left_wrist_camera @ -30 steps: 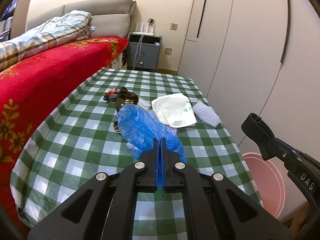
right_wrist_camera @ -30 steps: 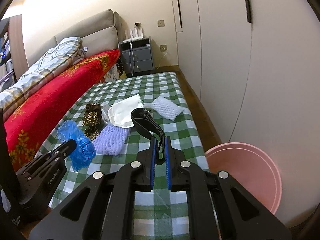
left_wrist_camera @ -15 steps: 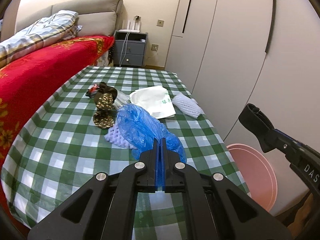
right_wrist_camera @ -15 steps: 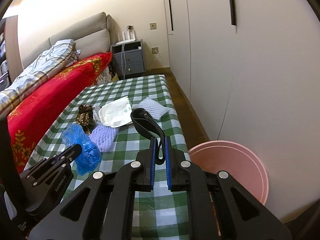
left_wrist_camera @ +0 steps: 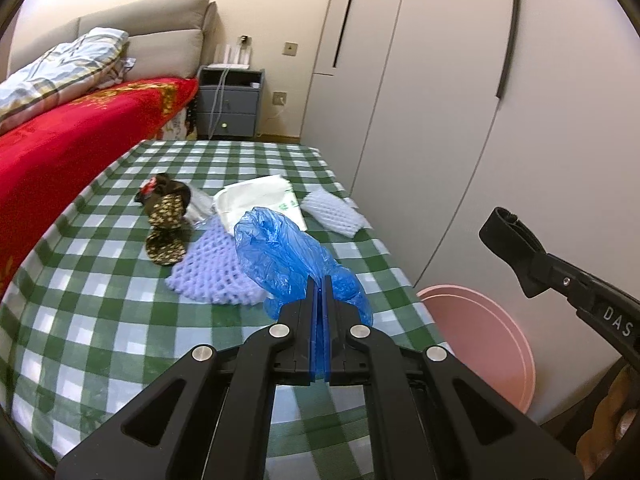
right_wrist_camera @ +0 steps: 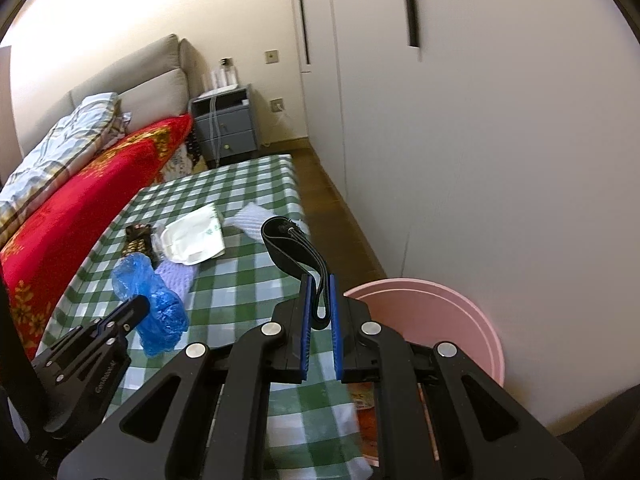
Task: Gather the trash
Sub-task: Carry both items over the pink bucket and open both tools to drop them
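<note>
your left tongs [left_wrist_camera: 319, 280] are pinched tight on a crumpled blue plastic bag [left_wrist_camera: 286, 256], held over the green checked table [left_wrist_camera: 100, 308]. your right tongs [right_wrist_camera: 319, 280] sit narrow around a looped black strap [right_wrist_camera: 292, 246], near the pink bin [right_wrist_camera: 436, 312] on the floor beside the table's edge. left on the cloth are a purple foam net [left_wrist_camera: 212, 268], a white bag [left_wrist_camera: 260, 204], a white foam net [left_wrist_camera: 334, 216] and a patterned dark wrapper [left_wrist_camera: 166, 220]. a red bedspread [left_wrist_camera: 60, 148] borders the table's far side.
</note>
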{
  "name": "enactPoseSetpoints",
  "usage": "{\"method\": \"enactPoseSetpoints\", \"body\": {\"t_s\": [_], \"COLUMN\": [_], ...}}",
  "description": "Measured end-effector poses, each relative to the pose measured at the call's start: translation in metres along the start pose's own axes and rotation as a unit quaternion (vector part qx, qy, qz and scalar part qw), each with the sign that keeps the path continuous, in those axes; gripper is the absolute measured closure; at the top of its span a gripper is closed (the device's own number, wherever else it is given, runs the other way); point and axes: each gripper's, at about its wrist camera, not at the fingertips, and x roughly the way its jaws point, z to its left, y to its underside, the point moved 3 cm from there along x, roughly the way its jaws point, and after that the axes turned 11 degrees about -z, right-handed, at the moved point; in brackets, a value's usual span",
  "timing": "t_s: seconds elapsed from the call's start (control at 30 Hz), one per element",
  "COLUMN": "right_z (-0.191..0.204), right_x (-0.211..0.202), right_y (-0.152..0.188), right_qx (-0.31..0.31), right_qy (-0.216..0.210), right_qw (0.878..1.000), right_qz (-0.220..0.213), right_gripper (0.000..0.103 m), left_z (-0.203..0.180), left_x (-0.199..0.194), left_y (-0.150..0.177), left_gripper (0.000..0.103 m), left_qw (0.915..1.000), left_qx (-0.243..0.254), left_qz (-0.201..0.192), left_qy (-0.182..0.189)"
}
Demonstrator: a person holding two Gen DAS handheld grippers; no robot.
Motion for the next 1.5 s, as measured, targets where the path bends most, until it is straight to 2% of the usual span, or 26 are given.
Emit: {"method": "enactPoseSetpoints", "body": {"t_s": [0.4,0.63,0.9,1.17,1.27,1.33,1.37,1.43,1.5], "right_z": [-0.048,-0.068,-0.086,-0.098,-0.101,-0.102,-0.102,-0.101,-0.099], "right_x": [-0.005,-0.006,-0.003,0.004,0.007,0.009,0.01,0.011,0.011], "right_y": [-0.005,-0.006,-0.007,-0.006,-0.005,-0.004,-0.004,-0.004,-0.004], "right_qx": [0.032,0.035,0.029,0.04,0.044,0.047,0.047,0.046,0.045], "right_qy": [0.063,0.093,0.131,0.145,0.149,0.152,0.154,0.156,0.157], "right_qw": [0.997,0.995,0.991,0.988,0.988,0.987,0.987,0.986,0.986], "right_qz": [-0.003,-0.002,0.001,0.012,0.018,0.024,0.024,0.023,0.023], "right_gripper": [0.094,0.094,0.094,0.094,0.089,0.078,0.076,0.063,0.06], "left_z": [-0.049,-0.083,-0.111,-0.134,-0.138,-0.136,-0.135,-0.133,-0.129], "left_x": [0.017,0.038,0.061,0.074,0.077,0.08,0.082,0.084,0.086], "left_y": [0.004,0.016,0.031,0.041,0.046,0.048,0.049,0.051,0.052], "left_gripper": [0.101,0.101,0.101,0.101,0.101,0.101,0.1,0.096,0.086], "left_qw": [0.9969,0.9909,0.9854,0.9801,0.9782,0.9778,0.9773,0.9768,0.9762], "left_qx": [0.018,0.025,0.032,0.038,0.04,0.036,0.031,0.024,0.014], "left_qz": [0.008,0.035,0.065,0.085,0.095,0.102,0.107,0.113,0.119], "left_qy": [0.077,0.128,0.154,0.175,0.18,0.179,0.18,0.18,0.181]}}
